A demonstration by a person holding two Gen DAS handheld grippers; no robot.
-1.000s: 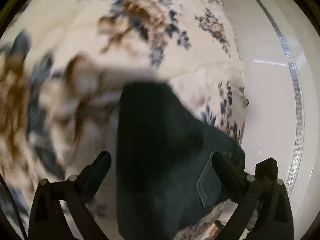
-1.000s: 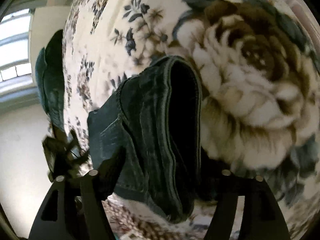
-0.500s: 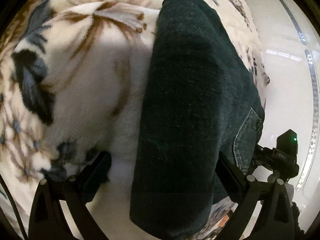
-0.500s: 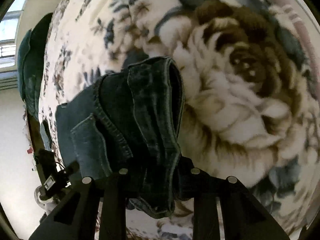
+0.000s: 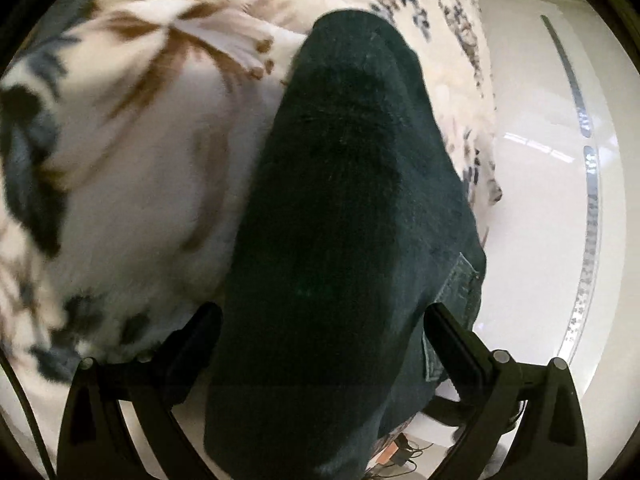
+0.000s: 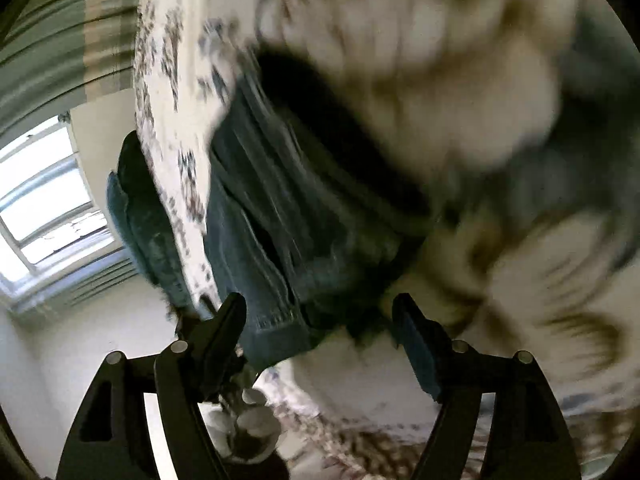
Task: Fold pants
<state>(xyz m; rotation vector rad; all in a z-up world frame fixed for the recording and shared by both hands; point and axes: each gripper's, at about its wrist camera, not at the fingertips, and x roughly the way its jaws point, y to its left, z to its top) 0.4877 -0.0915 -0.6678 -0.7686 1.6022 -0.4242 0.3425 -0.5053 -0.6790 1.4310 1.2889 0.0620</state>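
Dark blue denim pants (image 5: 340, 220) lie folded on a floral blanket (image 5: 132, 168), with a back pocket showing at the lower right. My left gripper (image 5: 322, 332) is open, its fingers on either side of the folded pants, close above them. In the right wrist view, which is blurred, the pants (image 6: 288, 216) show their stacked edges near the bed's edge. My right gripper (image 6: 320, 320) is open around the near end of the pants without pinching it.
The bed edge drops to a glossy white floor (image 5: 540, 200) on the right. A window (image 6: 44, 208) and a curtain (image 6: 60, 40) are at the left. A dark green cloth (image 6: 140, 220) hangs beside the bed. Small cables lie on the floor (image 5: 400, 452).
My right gripper, narrowed around the pants' edge half a second ago, has opened wide and is moving fast. My left gripper has stayed open and moved slightly over the pants.
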